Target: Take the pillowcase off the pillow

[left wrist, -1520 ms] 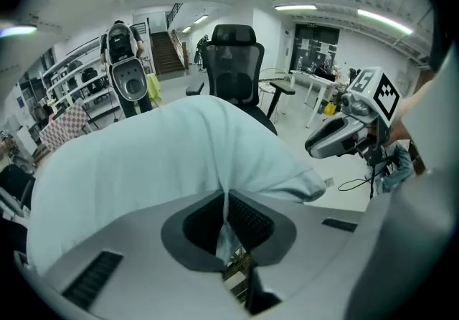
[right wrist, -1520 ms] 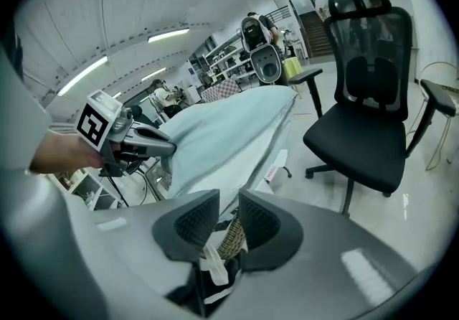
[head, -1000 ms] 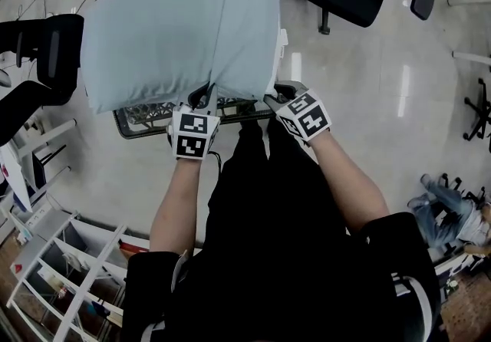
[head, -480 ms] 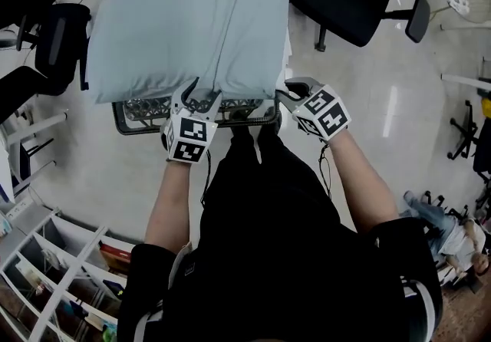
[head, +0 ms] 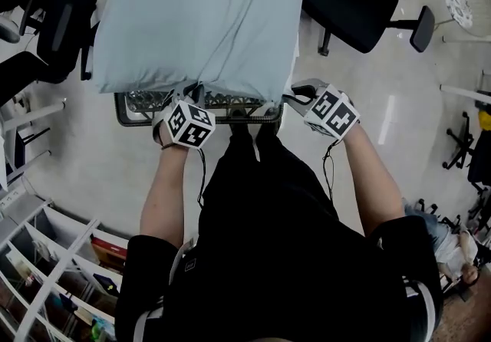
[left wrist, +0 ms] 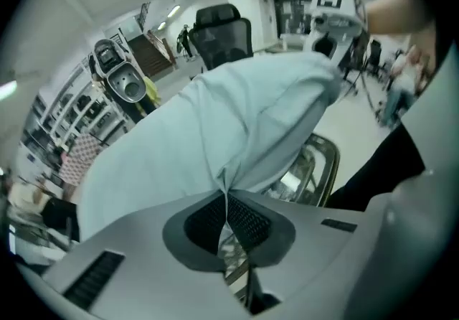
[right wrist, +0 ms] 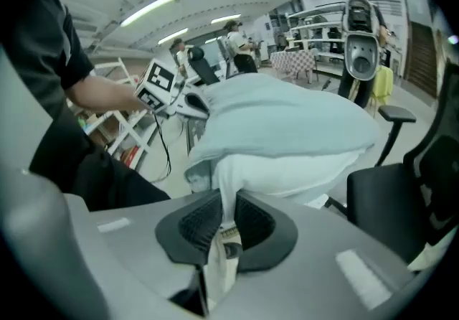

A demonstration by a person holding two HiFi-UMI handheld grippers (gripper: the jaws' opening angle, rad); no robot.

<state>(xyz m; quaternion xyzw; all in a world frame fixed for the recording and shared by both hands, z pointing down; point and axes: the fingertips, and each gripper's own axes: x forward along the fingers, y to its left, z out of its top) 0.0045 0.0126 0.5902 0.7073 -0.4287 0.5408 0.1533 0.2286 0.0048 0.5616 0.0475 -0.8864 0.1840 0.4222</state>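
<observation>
On the rack (head: 140, 112), left claw (left wrist: 226, 205) pinching pillowcase (head: 199, 26), right claw (right wrist: 224, 219) just closed on pillow (right wrist: 287, 168)

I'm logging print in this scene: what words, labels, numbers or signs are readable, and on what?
No readable text.
Tag on the pillow corner: too blurred to read.
Cubes on left tool and right tool: square patterns, no letters.

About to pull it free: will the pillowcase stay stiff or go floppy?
Probably floppy: the pillowcase puckers into folds where the left gripper pinches it. Likely light, and may drag, since it wraps the pillow closely.
</observation>
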